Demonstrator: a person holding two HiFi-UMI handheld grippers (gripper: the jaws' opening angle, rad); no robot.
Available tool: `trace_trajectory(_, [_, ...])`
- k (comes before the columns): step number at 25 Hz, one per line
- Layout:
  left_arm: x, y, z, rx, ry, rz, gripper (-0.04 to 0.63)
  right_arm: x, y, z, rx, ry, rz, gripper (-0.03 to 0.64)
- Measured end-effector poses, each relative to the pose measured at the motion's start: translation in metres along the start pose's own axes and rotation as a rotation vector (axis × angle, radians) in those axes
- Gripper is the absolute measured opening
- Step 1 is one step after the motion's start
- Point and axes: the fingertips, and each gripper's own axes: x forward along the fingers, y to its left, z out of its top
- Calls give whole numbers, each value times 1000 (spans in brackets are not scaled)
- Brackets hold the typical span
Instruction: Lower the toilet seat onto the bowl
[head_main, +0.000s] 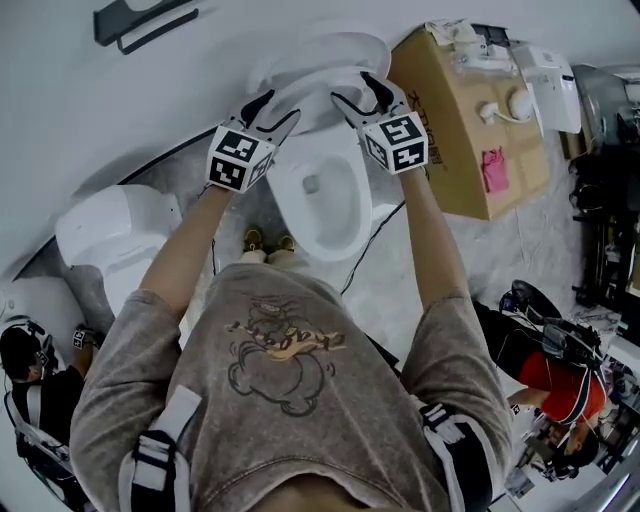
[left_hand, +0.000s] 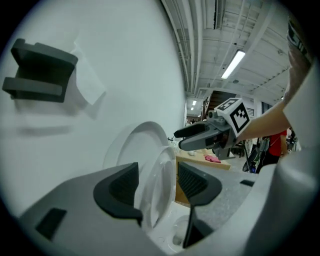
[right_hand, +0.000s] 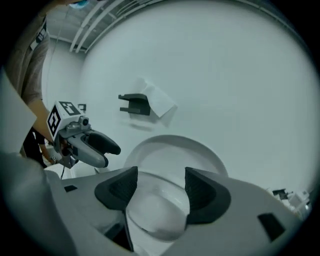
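Shoes beside bowl show only in head view

I see a white toilet seat, white lid and white bowl against a pale grey-white wall that bears a black bracket. The left gripper and right gripper are light grey with black ribbed pads. Their 2 marker cubes show black-and-white square patterns. The cardboard box is tan, the cloth on it pink. The person's T-shirt is grey-brown with a cartoon print, and the floor is mottled grey.
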Motion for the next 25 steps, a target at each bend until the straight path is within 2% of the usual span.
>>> trace_trajectory(5, [36,15,-22,12,64,20,241,38,-17,-15,-109,108,59,288])
trace_trajectory(10, [58,27,-33,5,91,30,241,60,-17,-33,-203,218,138,288])
trace_trajectory(14, [67,33,-38,-15,105,36,241,66,-22,-34,-229,259,161,278])
trace_trajectory(16, [69,35,-39,-24,118,33,212,67,-25,-34,-243,276,166,226])
trace_trajectory(17, [70,36,-40,-29,126,32,178,66,-26,-34,-245,279,167,224])
trace_trajectory(19, [70,37,-41,-33,134,33,151,66,-26,-34,-251,279,161,221])
trace_trajectory(25, [62,25,-41,-43,133,-6,149,53,-19,-36,-243,268,124,219])
